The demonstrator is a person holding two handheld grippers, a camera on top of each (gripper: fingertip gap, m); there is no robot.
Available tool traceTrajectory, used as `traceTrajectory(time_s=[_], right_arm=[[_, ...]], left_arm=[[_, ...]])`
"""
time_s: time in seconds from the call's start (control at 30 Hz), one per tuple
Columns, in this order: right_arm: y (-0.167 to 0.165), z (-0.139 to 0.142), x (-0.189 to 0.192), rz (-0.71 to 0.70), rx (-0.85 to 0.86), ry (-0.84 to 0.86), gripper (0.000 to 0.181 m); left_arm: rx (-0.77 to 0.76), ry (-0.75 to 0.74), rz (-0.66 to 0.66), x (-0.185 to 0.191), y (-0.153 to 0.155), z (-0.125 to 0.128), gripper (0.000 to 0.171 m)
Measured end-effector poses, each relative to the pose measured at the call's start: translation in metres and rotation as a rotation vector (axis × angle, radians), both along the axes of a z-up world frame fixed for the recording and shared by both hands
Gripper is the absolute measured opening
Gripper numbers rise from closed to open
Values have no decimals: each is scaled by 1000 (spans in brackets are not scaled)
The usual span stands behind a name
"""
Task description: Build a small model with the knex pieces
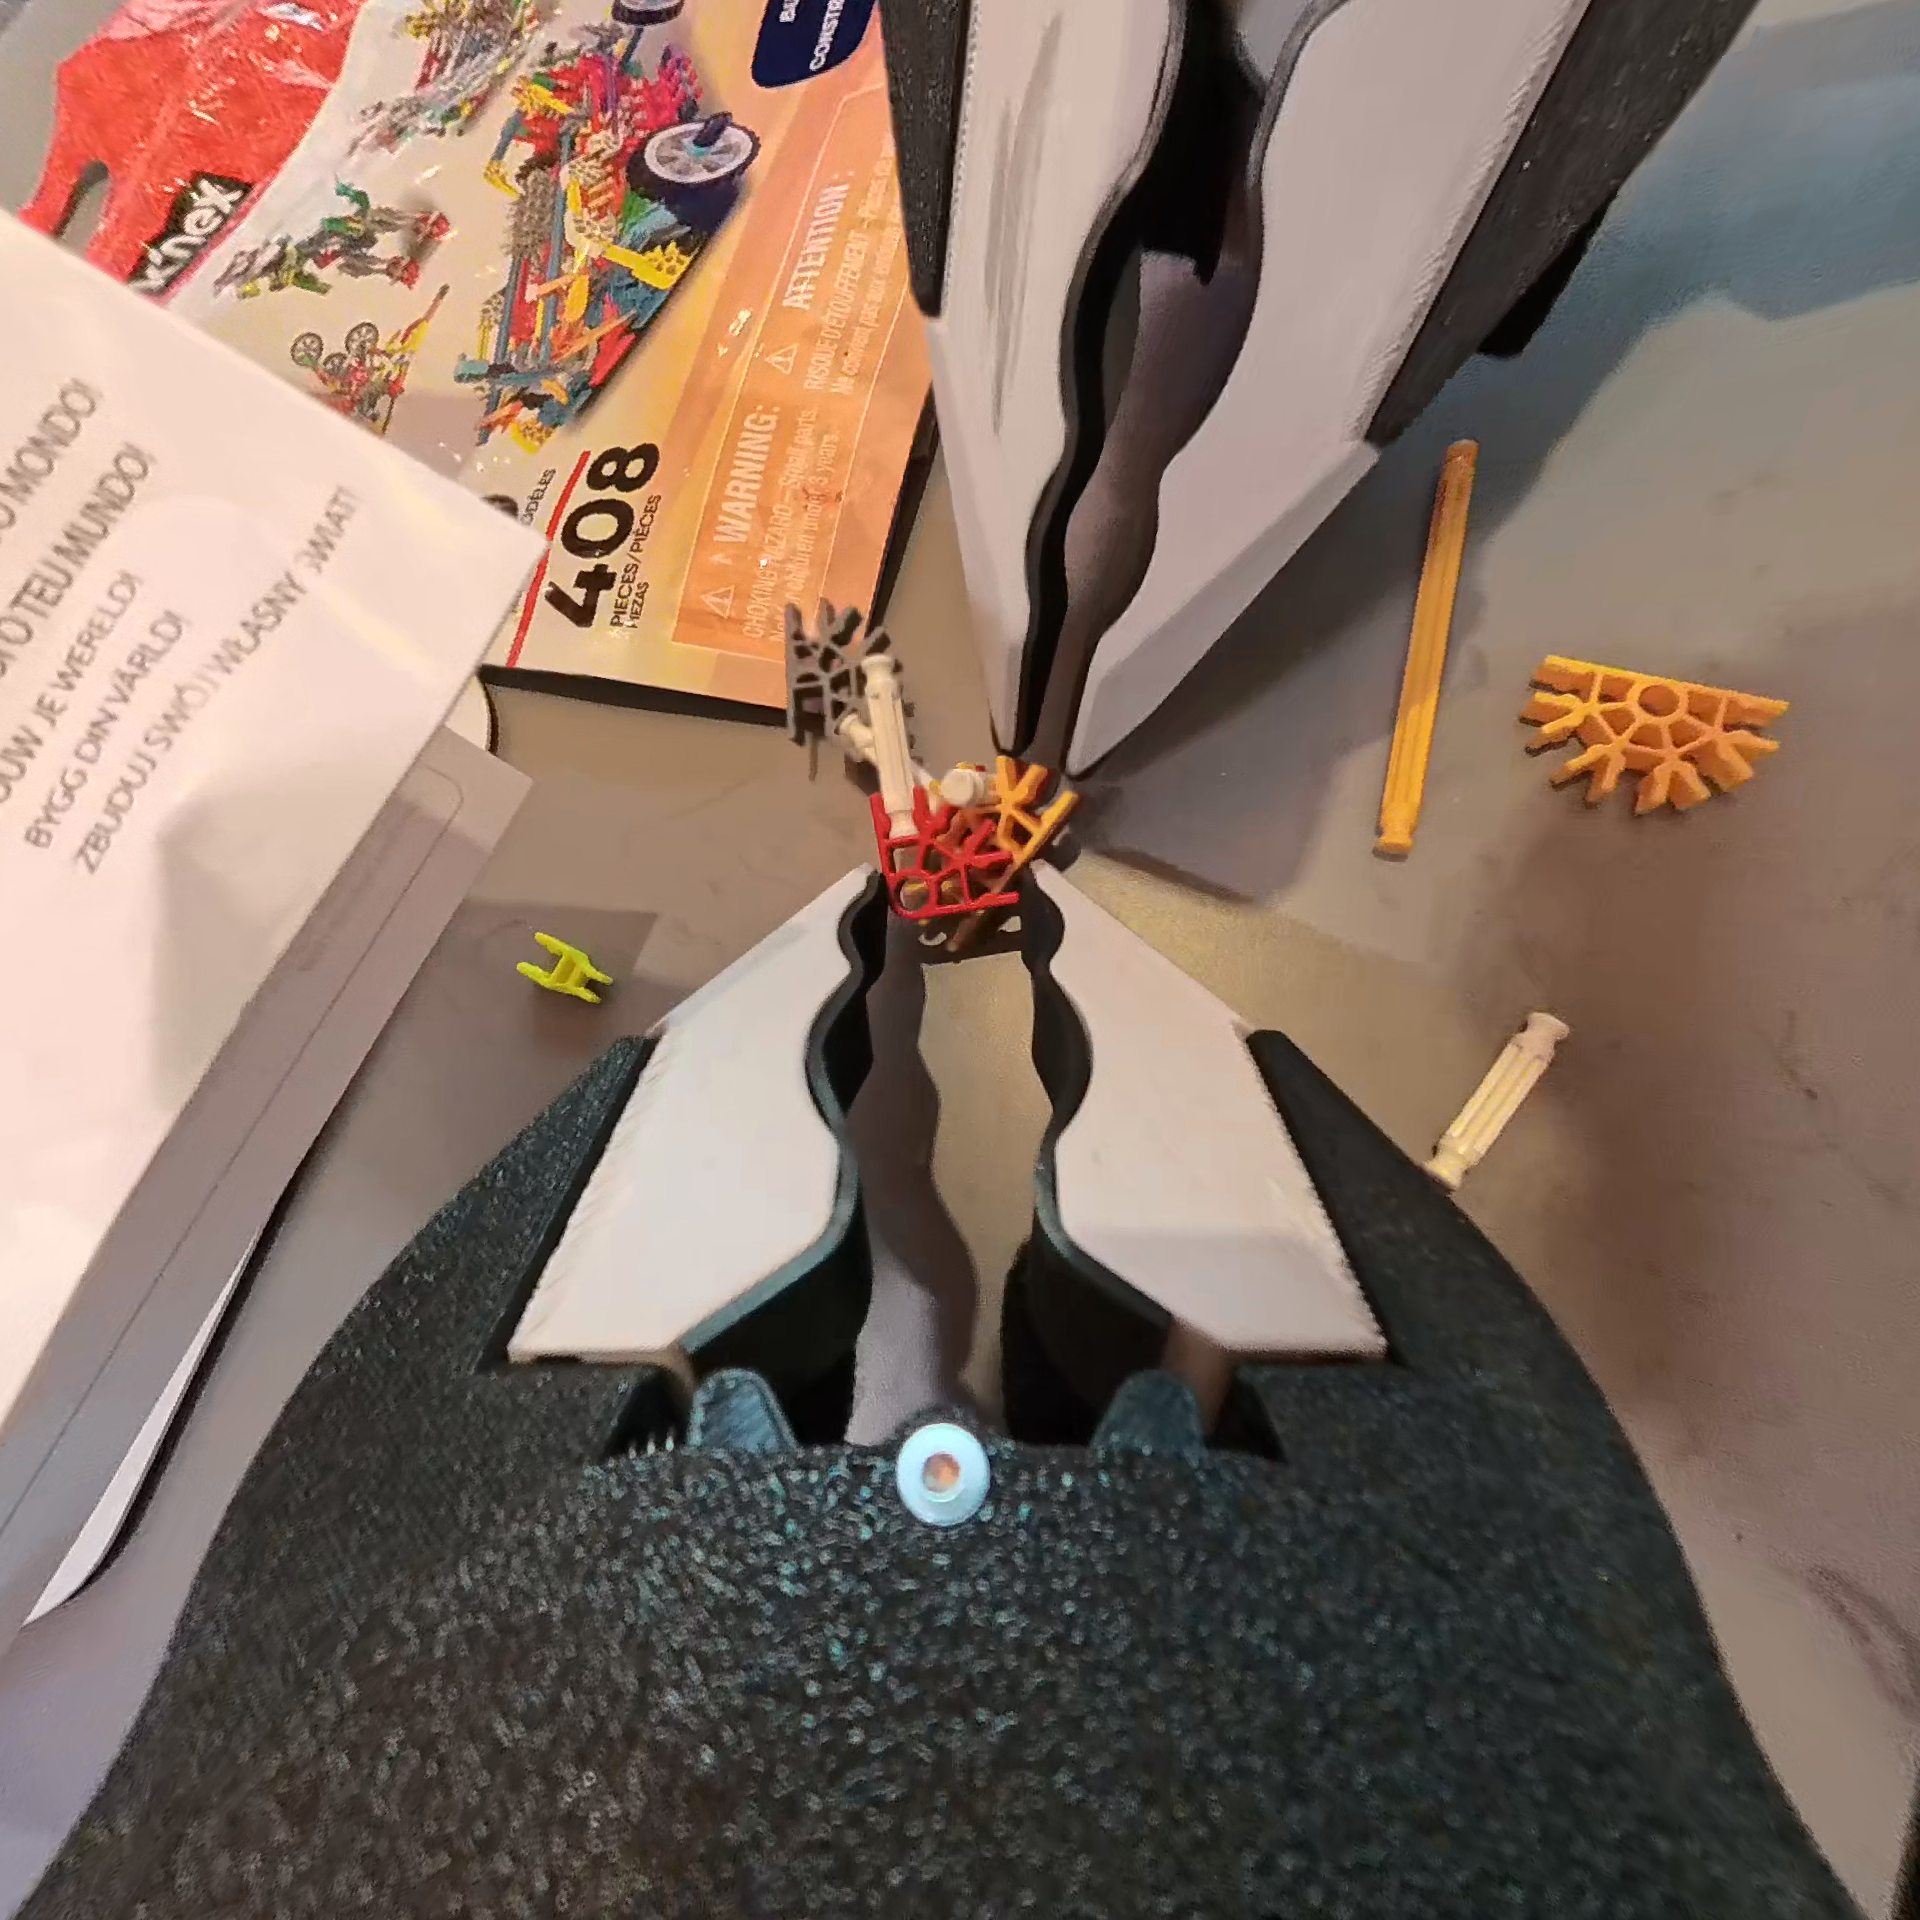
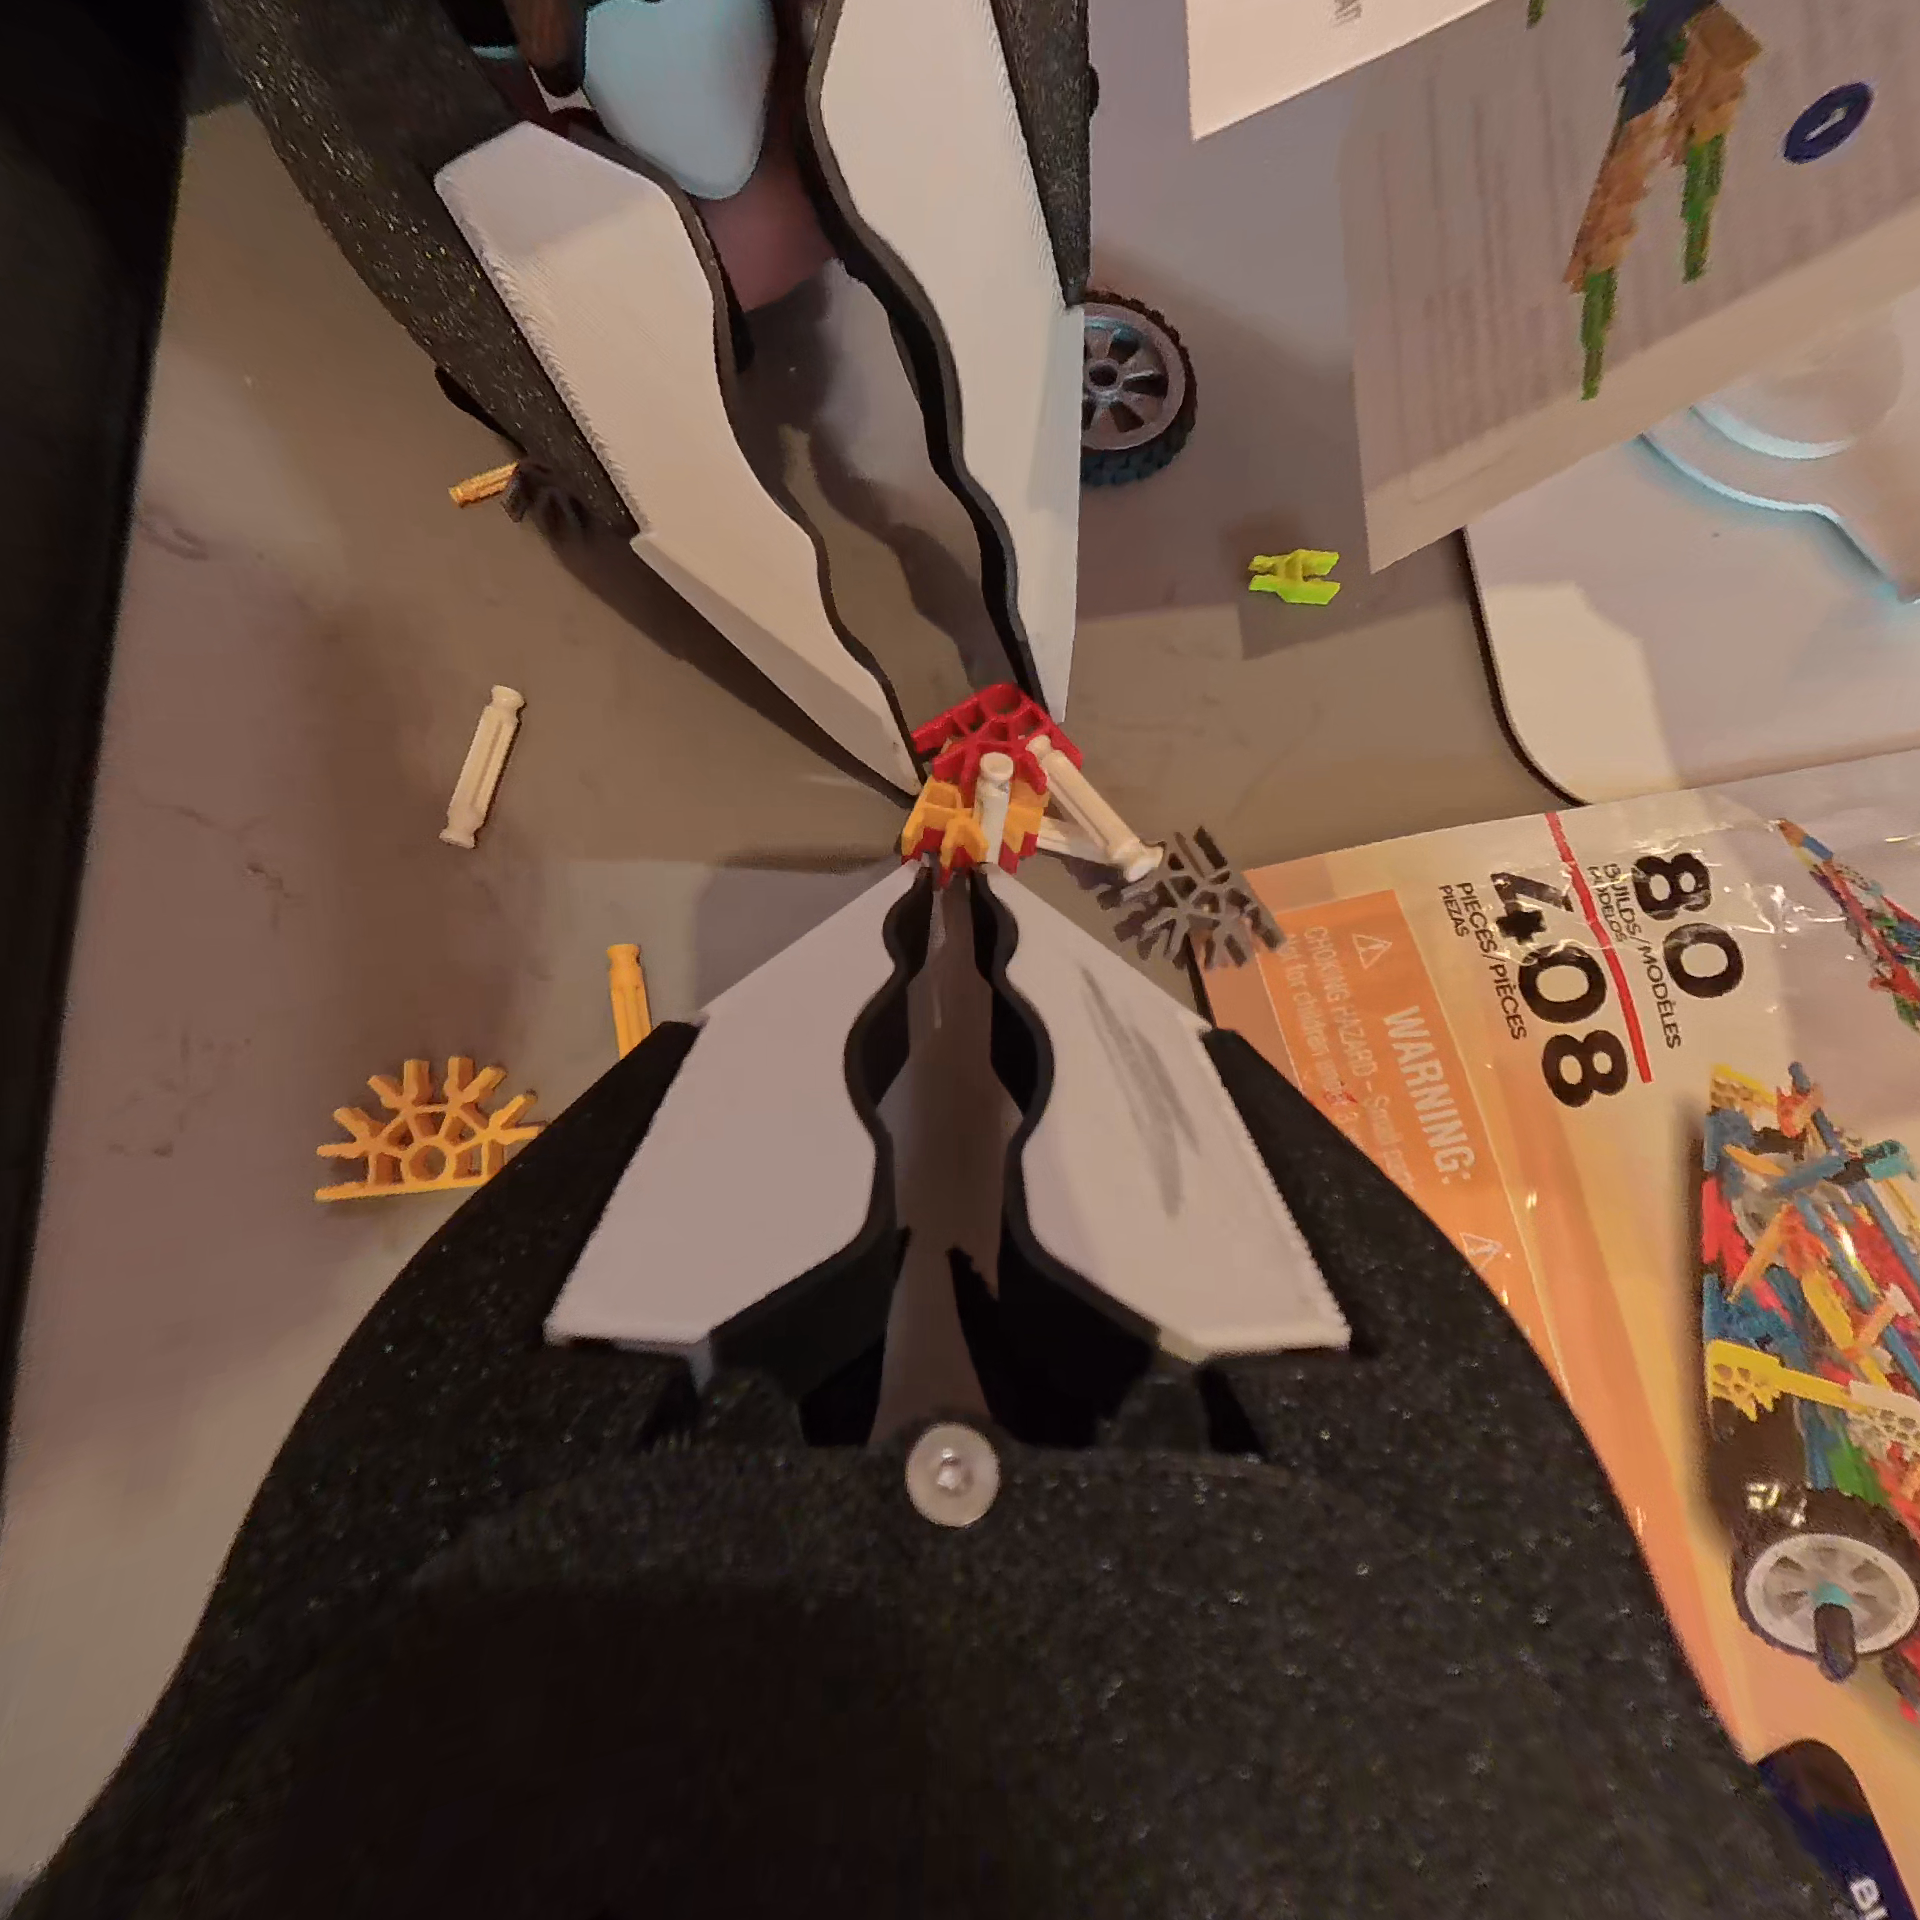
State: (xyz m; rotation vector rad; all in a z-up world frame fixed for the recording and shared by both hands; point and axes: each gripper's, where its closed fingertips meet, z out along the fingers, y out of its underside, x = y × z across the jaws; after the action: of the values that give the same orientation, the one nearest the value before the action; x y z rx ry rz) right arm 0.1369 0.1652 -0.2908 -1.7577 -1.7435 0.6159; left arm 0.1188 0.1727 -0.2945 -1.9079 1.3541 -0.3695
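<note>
A small assembly of toy construction pieces is held between both grippers just above the grey table. My left gripper (image 1: pixel 954 883) is shut on its red connector (image 1: pixel 935 862). My right gripper (image 2: pixel 951 878) is shut on the yellow-orange connector (image 2: pixel 935 821) joined to the red one (image 2: pixel 987 727). White rods (image 2: pixel 1091 805) run from the assembly to a grey connector (image 2: pixel 1195 899) that hangs over the box edge. In the left wrist view the right gripper (image 1: pixel 1039 764) comes in from the top, with the white rods (image 1: pixel 888 717) and grey connector (image 1: pixel 826 665) to its left.
Loose pieces lie on the table: a yellow rod (image 1: pixel 1423 644), an orange fan-shaped connector (image 1: pixel 1652 732), a white rod (image 1: pixel 1496 1101) and a small green clip (image 1: pixel 566 971). The printed toy box (image 1: pixel 675 416) and a white booklet (image 1: pixel 208 623) lie left. A toy wheel (image 2: pixel 1132 384) stands behind the left gripper. The tips of both grippers are at nearly the same place. My left gripper's tips are some 7 cm from the small green clip (image 1: pixel 566 971). It is also in sight in the right wrist view (image 2: pixel 1292 572).
</note>
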Motion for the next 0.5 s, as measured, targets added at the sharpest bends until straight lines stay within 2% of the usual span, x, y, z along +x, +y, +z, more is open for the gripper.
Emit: traceTrajectory(time_s=[0.5], right_arm=[[4,0,-5,-25,78,19,2]], left_arm=[[-15,-16,16,1,1,-2,24]])
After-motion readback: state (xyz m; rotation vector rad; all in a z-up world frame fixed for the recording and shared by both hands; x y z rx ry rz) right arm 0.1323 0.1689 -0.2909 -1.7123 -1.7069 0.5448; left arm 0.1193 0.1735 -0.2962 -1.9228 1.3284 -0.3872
